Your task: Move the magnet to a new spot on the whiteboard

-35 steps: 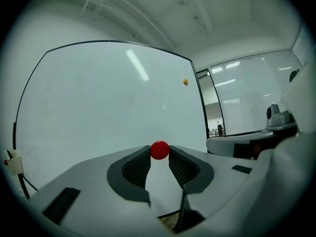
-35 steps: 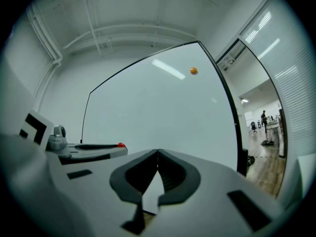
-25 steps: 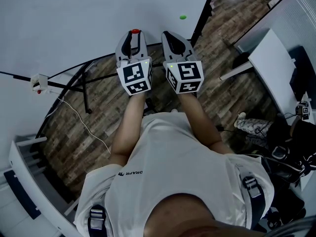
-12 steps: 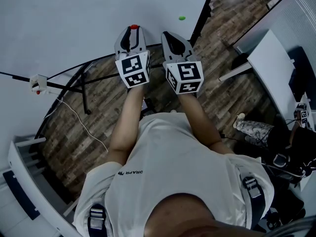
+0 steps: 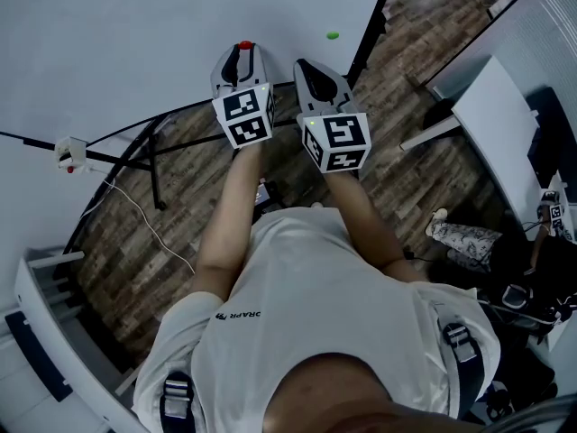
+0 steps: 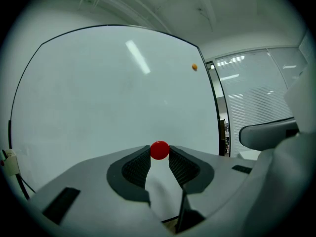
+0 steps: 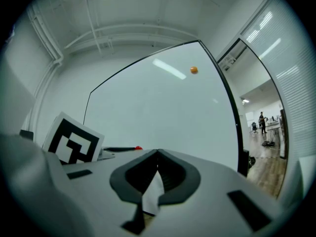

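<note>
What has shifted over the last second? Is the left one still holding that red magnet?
The left tongs have pushed forward toward the white whiteboard, moving up in the head view, with the round red magnet still clamped between the tips. Nothing was picked up or let go. The right tongs stayed where they were, shut and empty.

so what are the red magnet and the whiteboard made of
The red magnet is probably smooth moulded plastic, judging by its even colour and rounded shape; its core is hidden. The whiteboard looks like a glossy coated panel, since a ceiling light reflects in it; the material underneath can't be told.
</note>
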`<action>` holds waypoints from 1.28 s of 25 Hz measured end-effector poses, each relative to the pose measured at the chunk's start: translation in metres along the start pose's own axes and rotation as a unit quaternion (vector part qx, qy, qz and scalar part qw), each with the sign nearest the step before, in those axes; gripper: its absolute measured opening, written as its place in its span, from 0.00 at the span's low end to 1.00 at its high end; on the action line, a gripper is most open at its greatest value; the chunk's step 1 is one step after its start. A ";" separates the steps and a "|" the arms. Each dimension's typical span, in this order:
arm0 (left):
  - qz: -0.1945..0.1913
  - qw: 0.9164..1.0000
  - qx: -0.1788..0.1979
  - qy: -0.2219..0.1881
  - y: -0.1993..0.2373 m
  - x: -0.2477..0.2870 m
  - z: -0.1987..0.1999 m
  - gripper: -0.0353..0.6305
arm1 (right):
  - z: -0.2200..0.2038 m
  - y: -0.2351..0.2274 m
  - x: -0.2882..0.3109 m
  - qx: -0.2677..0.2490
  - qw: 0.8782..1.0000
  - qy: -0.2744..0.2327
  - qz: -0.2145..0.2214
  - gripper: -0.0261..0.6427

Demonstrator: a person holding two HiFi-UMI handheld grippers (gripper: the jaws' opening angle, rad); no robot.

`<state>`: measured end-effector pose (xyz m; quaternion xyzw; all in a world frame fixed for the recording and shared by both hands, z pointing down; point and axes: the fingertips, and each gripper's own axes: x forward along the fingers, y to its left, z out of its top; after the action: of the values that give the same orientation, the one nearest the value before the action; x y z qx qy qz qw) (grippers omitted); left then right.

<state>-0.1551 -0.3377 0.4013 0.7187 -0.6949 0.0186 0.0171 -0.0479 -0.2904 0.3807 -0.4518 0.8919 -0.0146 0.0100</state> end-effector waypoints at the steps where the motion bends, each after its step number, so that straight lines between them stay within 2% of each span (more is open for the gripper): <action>1: 0.001 1.000 0.001 0.001 0.001 0.002 0.000 0.23 | 0.000 0.000 0.000 0.000 1.000 0.000 0.000 0.06; 24: 0.019 1.000 0.010 0.022 0.018 0.035 -0.010 0.23 | -0.003 -0.005 0.007 0.001 1.000 0.001 -0.002 0.06; 32: 0.024 0.999 0.016 0.014 0.025 0.045 -0.003 0.23 | -0.001 -0.002 0.008 -0.002 1.000 0.001 0.002 0.06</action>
<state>-0.1781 -0.3829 0.4064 0.7016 -0.7113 0.0404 0.0149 -0.0512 -0.2978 0.3822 -0.4502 0.8928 -0.0130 0.0081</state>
